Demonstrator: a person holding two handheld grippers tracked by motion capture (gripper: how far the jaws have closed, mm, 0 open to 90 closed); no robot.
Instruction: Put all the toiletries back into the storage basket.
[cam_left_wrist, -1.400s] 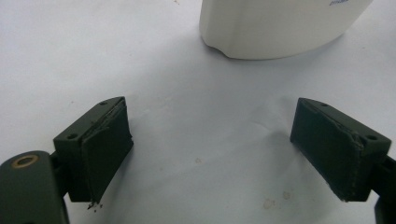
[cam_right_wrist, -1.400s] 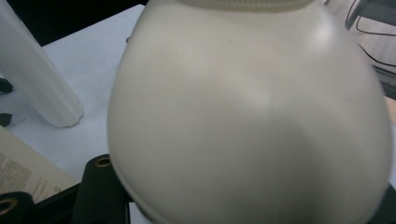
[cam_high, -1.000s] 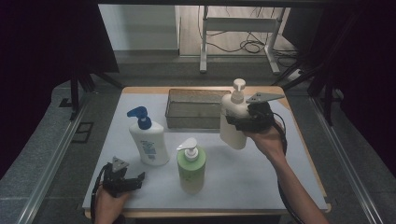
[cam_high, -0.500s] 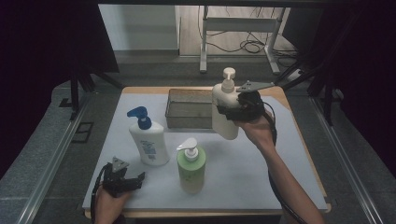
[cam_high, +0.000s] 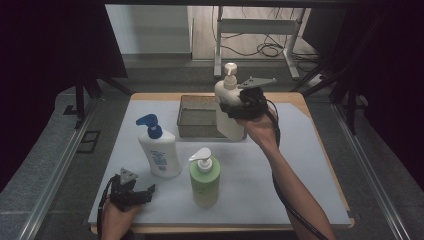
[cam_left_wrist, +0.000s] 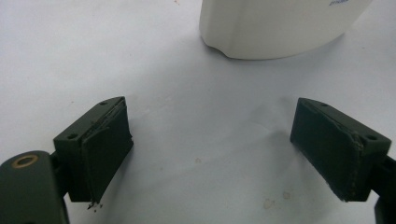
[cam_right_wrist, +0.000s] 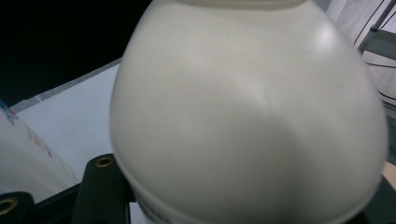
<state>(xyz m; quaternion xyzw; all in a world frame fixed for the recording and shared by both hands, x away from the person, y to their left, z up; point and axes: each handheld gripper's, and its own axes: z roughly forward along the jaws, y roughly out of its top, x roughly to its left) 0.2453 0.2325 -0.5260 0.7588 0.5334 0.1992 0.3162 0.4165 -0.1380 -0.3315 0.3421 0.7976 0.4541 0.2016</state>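
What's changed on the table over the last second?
The right gripper, shut on the cream bottle, has carried it leftward and a little up, over the wire basket. The left gripper stayed open at the near edge; the blue-pump bottle and green bottle haven't moved.

Smooth plastic bottle — faint sheen

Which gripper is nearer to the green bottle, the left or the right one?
Left. The left gripper rests open on the table just beside the green bottle, while the right gripper holds the cream bottle up by the wire basket.
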